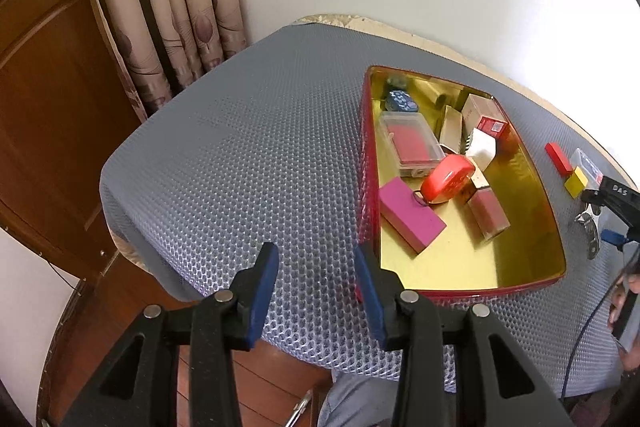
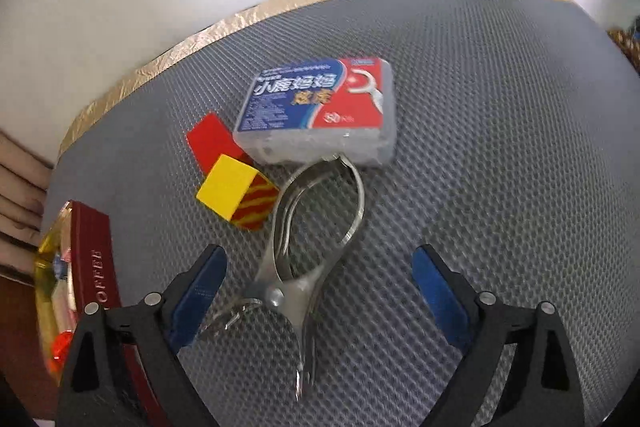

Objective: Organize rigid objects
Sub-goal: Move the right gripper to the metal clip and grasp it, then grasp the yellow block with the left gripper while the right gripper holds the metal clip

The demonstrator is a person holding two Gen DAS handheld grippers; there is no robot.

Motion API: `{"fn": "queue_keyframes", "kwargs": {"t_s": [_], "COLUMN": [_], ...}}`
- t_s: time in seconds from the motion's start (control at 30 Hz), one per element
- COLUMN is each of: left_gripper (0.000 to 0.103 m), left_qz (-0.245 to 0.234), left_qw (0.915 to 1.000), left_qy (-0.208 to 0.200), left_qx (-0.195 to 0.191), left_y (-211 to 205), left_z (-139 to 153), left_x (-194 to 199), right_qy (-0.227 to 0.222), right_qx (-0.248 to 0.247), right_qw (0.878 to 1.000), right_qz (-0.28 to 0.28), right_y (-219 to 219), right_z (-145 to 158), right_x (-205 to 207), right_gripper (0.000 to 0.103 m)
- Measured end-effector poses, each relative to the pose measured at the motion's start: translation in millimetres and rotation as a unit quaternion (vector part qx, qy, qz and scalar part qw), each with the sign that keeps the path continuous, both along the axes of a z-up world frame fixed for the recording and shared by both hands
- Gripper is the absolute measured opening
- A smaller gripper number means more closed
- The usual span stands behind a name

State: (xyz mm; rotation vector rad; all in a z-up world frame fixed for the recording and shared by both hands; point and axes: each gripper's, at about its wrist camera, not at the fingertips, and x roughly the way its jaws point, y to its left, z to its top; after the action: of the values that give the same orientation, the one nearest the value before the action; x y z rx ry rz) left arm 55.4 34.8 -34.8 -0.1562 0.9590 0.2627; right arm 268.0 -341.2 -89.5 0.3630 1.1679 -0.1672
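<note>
A red tin box with a gold inside stands on the grey mesh mat and holds a pink block, a round red tin, a clear case and several small boxes. My left gripper hangs open and empty over the mat, just left of the tin's near corner. To the tin's right, my right gripper stands wide open above small metal scissors, which lie flat between its fingers with neither pad touching them. Just beyond lie a yellow cube, a flat red block and a floss-pick box.
The red tin's wall is close on the right gripper's left. The mat covers a round table against a white wall. A curtain and a wooden door stand at the left. A hand shows at the right edge.
</note>
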Motion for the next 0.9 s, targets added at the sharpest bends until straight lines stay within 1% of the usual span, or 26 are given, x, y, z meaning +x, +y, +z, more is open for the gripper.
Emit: {"fn": "queue_keyframes", "kwargs": {"t_s": [0.07,0.1,0.13,0.17,0.2,0.23,0.3,0.43,0.5,0.6,0.63,0.7,0.77,0.83,0.87,0.9], "left_gripper": [0.041,0.041,0.041,0.041,0.041,0.041,0.041,0.041,0.041,0.041,0.041,0.041,0.041,0.041,0.041,0.041], "left_qz": [-0.002,-0.003,-0.003,-0.002,-0.001,0.000,0.003,0.002,-0.006,-0.028,-0.038,-0.067,-0.104,-0.154,-0.168,-0.197], "left_qw": [1.0000,1.0000,1.0000,1.0000,1.0000,1.0000,1.0000,0.9996,0.9988,0.9968,0.9959,0.9933,0.9903,0.9842,0.9821,0.9769], "left_qy": [0.001,0.002,0.002,0.001,0.001,0.000,-0.004,-0.018,-0.031,-0.049,-0.054,-0.067,-0.073,-0.078,-0.079,-0.082], "left_qx": [0.002,0.002,0.002,0.002,0.002,0.003,0.005,0.021,0.038,0.058,0.062,0.066,0.055,0.037,0.030,0.017], "left_y": [-0.5,-1.0,-1.4,-1.5,-1.6,-1.8,-1.6,-6.5,-13.7,-29.7,-36.2,-53.7,-73.1,-102.1,-111.2,-127.6], "left_z": [-0.1,-0.2,0.2,0.5,0.8,1.2,3.2,9.8,15.9,26.6,30.4,39.4,47.1,57.1,59.9,64.4], "left_x": [-0.4,-0.6,-1.1,-1.4,-1.7,-2.2,-3.9,-8.0,-11.5,-17.4,-18.7,-20.8,-17.1,-3.8,1.5,10.7], "right_qy": [-0.001,-0.002,-0.001,0.000,0.002,0.002,0.003,-0.001,-0.007,-0.015,-0.020,-0.032,-0.044,-0.060,-0.068,-0.077], "right_qx": [-0.037,-0.052,-0.061,-0.072,-0.075,-0.070,-0.074,-0.079,-0.082,-0.099,-0.098,-0.099,-0.117,-0.121,-0.117,-0.111], "right_qw": [0.999,0.998,0.998,0.996,0.996,0.995,0.994,0.993,0.993,0.991,0.990,0.989,0.984,0.982,0.982,0.982], "right_qz": [0.013,0.024,0.034,0.045,0.056,0.066,0.083,0.088,0.086,0.094,0.099,0.109,0.126,0.130,0.129,0.128], "right_y": [7.1,7.5,8.3,8.0,16.3,12.4,4.3,-33.6,-56.2,-78.8,-85.2,-96.3,-93.3,-92.1,-93.2,-95.0], "right_z": [-1.0,0.3,1.0,2.3,1.1,2.2,3.1,5.1,1.8,2.2,1.6,2.8,1.6,0.8,0.4,0.1], "right_x": [0.2,-1.6,-1.9,-2.9,2.0,-0.4,-6.9,-29.1,-35.5,-46.5,-49.8,-50.4,-54.3,-59.3,-62.0,-65.7], "right_gripper": [0.081,0.072,0.060,0.053,0.048,0.043,0.038,0.038,0.038,0.038,0.038,0.038,0.038,0.039,0.040,0.040]}}
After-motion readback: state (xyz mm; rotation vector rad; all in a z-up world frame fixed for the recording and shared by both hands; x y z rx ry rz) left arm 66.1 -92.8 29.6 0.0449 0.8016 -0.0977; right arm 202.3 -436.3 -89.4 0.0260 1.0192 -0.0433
